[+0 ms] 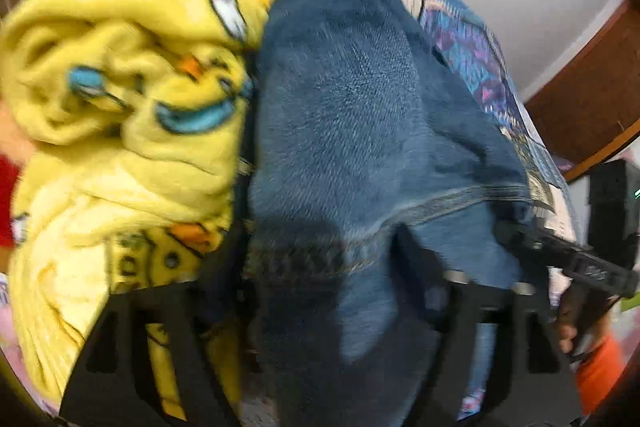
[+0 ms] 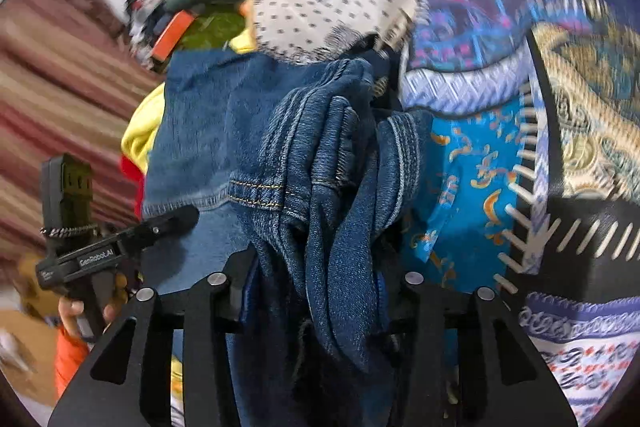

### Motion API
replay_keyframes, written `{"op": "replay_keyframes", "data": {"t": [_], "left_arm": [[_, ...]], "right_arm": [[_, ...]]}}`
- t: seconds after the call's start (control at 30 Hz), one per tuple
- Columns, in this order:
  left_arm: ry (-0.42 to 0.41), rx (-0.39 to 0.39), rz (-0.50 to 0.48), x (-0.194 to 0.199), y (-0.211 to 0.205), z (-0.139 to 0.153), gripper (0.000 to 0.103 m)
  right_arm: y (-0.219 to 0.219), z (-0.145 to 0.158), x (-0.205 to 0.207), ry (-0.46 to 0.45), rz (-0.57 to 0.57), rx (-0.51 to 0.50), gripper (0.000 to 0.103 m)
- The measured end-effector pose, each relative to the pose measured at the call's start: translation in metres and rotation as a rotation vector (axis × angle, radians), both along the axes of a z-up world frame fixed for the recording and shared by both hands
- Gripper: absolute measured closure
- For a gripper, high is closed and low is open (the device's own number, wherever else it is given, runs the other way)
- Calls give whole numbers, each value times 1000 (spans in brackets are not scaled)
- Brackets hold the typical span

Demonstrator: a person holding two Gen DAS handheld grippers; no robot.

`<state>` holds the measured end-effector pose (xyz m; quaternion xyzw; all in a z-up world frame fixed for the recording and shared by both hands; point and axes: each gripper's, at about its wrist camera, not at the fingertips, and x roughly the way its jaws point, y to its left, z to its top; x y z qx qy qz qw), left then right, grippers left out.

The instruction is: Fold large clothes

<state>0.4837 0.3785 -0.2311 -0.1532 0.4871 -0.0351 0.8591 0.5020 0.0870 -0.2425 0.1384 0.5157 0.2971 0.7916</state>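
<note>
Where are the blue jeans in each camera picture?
Left wrist view: the blue jeans fill the middle, right of the yellow cartoon blanket.
Right wrist view: the jeans sit in the centre, bunched between the right gripper's fingers.
Shared landmark: the patterned blue bedspread lies right of the jeans in both.

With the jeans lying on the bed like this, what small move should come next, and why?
Probably close the left gripper on the jeans. Its fingers stand open over the denim edge, while the right gripper has bunched denim between its fingers; both ends gripped would let the jeans be lifted for folding.
</note>
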Motion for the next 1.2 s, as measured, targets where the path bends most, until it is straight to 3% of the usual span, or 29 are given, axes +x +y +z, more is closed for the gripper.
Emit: {"op": "replay_keyframes", "data": {"t": [0.17, 0.27, 0.4, 0.57, 0.67, 0.77, 0.97, 1.2], "left_arm": [[-30, 90, 16, -31, -13, 8, 20], [-8, 97, 24, -51, -20, 12, 19], [-22, 153, 68, -82, -33, 23, 17], [5, 261, 46, -110, -54, 36, 17], [-44, 292, 38, -136, -70, 61, 17], [-124, 290, 55, -159, -79, 95, 17], [-371, 265, 91, -219, -106, 184, 17], [-636, 274, 121, -294, -142, 261, 17]], "right_arm": [[11, 24, -22, -111, 81, -188, 53], [11, 29, -41, -185, 97, -321, 32], [-3, 32, -64, -219, 81, -393, 30], [-28, 41, -80, -111, 35, -328, 30], [-40, 62, -98, -131, 4, -276, 30], [-50, 94, -121, -201, -6, -235, 30], [-62, 170, -176, -391, -12, -126, 30], [-78, 251, -258, -673, -17, -10, 30]]}}
